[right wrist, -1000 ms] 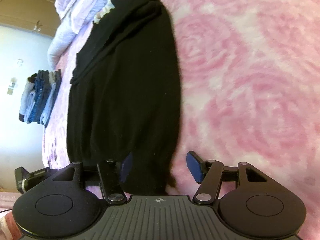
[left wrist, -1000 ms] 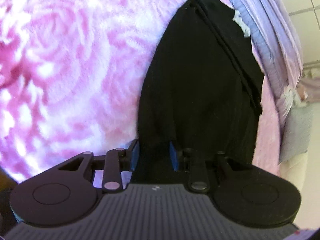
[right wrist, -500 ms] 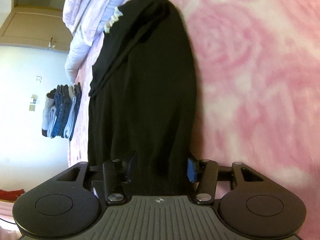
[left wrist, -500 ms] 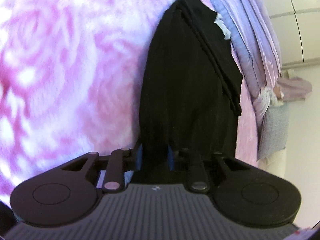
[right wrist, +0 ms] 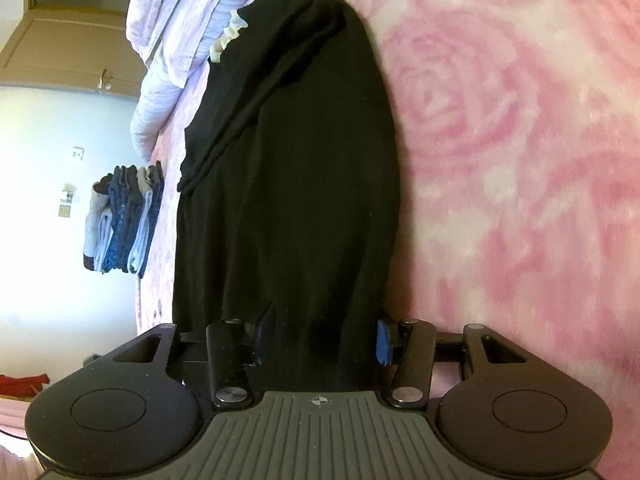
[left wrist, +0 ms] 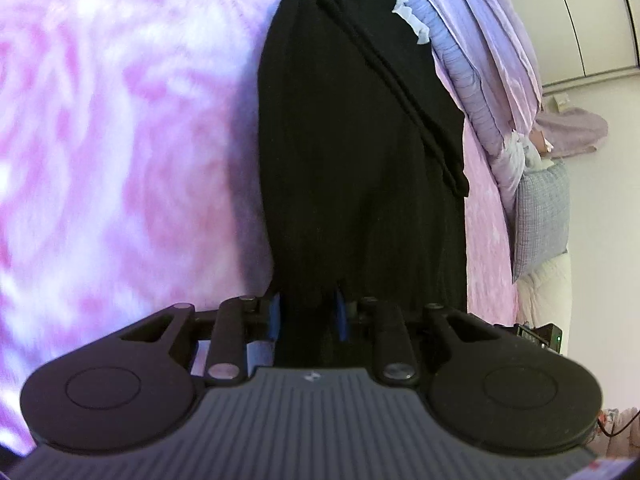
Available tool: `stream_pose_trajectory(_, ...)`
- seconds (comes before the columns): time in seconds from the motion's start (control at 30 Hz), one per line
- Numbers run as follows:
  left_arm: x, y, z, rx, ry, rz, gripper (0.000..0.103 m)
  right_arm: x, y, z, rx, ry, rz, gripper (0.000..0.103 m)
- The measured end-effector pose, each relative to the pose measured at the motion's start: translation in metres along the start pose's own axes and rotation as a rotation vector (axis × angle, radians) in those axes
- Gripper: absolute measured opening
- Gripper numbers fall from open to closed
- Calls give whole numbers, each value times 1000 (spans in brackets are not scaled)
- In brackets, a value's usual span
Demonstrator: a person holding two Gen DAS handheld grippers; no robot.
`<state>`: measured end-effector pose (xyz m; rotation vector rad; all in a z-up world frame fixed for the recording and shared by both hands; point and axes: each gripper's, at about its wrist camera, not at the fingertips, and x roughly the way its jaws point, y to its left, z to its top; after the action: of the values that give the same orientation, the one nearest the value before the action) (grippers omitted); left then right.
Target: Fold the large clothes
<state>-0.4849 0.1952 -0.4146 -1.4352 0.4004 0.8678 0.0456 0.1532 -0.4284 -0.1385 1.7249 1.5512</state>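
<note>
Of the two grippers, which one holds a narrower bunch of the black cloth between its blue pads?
The left gripper: its pads pinch a thin bunch of the black garment. The right gripper has its pads set wider, around a broad bunch.

The big cloth is all black. The bed blanket is pink with paler rose shapes. The bunched sheet looks light purple. The fingers have blue pads.
</note>
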Motion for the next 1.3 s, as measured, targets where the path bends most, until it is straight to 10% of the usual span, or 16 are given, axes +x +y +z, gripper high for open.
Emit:
stream_pose_trajectory(0.13,-5,-8,-5,37,-16,62,5,2,3,2,-9,26,-64,2)
stream_pose_trajectory(0.47,-53,-30,-26,123,-24,90,4,-39,22,-21,-105,69,-94,0)
stream_pose_trajectory(0.8,-96,-22,-93,-86,78,158,4,-77,23,-77,7,271,-139,1)
stream_pose_trajectory(1.13,-74,-93,60,80,-223,-79,5,-65,105,77,-173,-16,19,1)
stream_pose_trajectory(1.3,-8,-100,167,87,-281,-40,12,-14,113,169,-130,-148,6,2)
